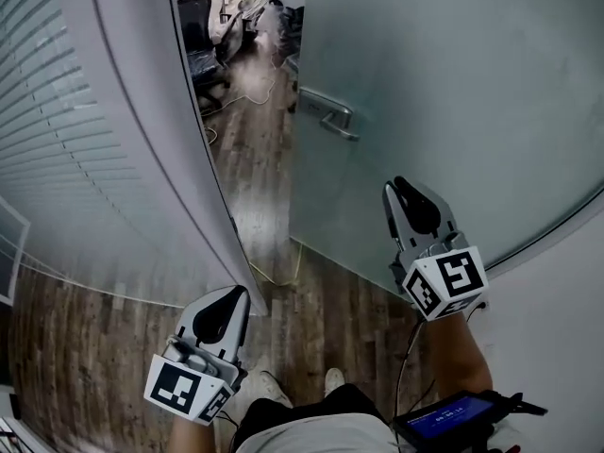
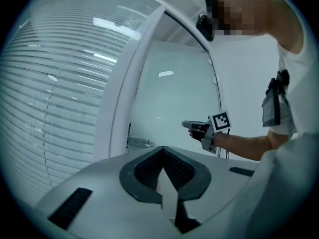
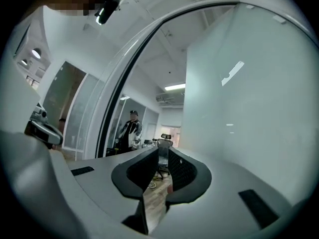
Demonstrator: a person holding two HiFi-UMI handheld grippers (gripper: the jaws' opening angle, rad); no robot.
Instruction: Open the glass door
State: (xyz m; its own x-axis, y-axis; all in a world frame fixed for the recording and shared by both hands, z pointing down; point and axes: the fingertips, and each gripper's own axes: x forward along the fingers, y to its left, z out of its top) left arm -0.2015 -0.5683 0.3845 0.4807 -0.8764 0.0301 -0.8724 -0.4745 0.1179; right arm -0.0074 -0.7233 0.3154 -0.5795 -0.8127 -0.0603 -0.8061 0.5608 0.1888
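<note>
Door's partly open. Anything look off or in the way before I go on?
A thin loose cable lies on the wood floor in the gap by the bottom corner of the glass door; it could snag. Door and handle look intact.

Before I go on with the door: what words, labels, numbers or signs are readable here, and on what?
Nothing here can be read.
Blue screen, bottom right of the head view: print too small to read.
Left marker cube and right marker cube: square patterns only, no words.
Glass door: unmarked.
</note>
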